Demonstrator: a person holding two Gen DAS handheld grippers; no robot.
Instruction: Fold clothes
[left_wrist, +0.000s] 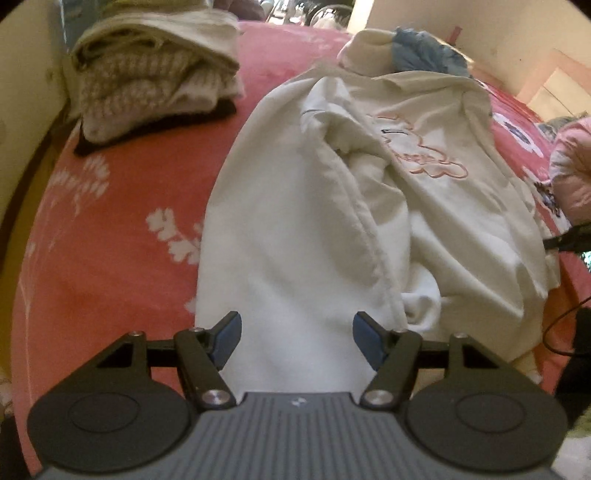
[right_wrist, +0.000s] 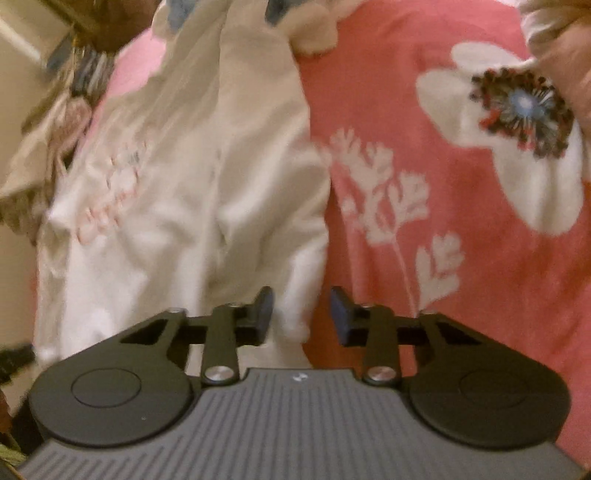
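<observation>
A cream-white top (left_wrist: 295, 206) with pink outline embroidery (left_wrist: 424, 151) lies crumpled on a pink floral bedsheet (left_wrist: 110, 229). My left gripper (left_wrist: 297, 338) is open just above the garment's near white edge, nothing between its blue pads (left_wrist: 229, 338). In the right wrist view the same white top (right_wrist: 184, 192) fills the left half, its embroidery (right_wrist: 110, 195) blurred. My right gripper (right_wrist: 302, 315) is open over the garment's right edge, a fold of white cloth (right_wrist: 295, 325) lying between the fingers without being clamped.
A stack of folded cream and checked clothes (left_wrist: 155, 77) on a black piece sits at the back left of the bed. A blue garment (left_wrist: 424, 51) lies beyond the top. A pink sleeve (left_wrist: 572, 166) and black cable (left_wrist: 565, 240) show at right. Large white flower print (right_wrist: 517, 129) marks the sheet.
</observation>
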